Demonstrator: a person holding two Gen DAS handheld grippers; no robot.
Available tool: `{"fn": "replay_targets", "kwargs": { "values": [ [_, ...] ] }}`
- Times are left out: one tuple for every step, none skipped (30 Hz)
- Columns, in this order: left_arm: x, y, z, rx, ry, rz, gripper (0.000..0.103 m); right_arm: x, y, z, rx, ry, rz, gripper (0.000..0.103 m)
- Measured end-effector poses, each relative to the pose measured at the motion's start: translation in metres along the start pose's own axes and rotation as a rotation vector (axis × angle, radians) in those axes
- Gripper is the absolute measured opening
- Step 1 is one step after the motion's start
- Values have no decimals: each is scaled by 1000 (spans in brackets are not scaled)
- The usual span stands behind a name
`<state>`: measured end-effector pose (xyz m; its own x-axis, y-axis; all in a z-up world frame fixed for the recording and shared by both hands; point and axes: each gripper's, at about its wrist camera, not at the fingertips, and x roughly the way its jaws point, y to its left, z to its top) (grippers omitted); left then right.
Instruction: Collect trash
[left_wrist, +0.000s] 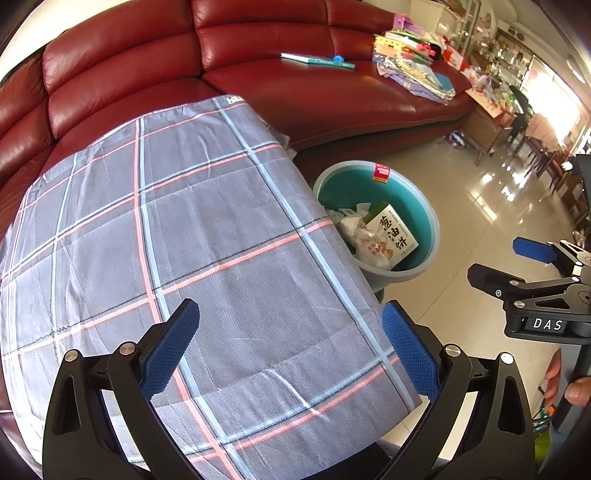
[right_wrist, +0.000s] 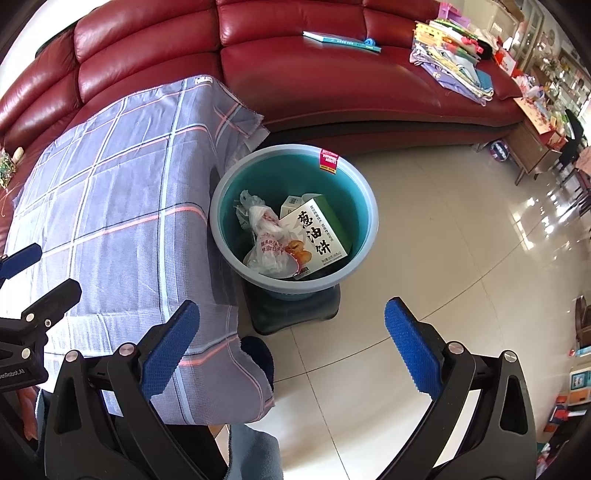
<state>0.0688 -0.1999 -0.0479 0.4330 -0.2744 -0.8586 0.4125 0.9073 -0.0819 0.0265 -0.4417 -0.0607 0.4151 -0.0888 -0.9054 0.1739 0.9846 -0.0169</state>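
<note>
A red sofa (right_wrist: 332, 74) runs along the back; a checked cloth (left_wrist: 184, 240) covers a table; a book (right_wrist: 340, 40) and piled papers (right_wrist: 450, 59) lie on its seat; pale floor tiles (right_wrist: 443, 258).

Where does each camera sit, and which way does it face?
Left wrist: on the left gripper, over the plaid cloth, facing the sofa; right gripper and hand show.
Right wrist: on the right gripper, facing down at the bin; left gripper shows.
Shared: cloth, bin, sofa.
</note>
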Motion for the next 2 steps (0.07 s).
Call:
{"fn": "replay_targets", "kwargs": {
  "values": [
    [1,0,-1,0,2,9,99,0,0,0,0,-1,0,96],
    [2,0,-1,0,1,18,99,0,0,0,-1,-1,-1,96]
  ]
}}
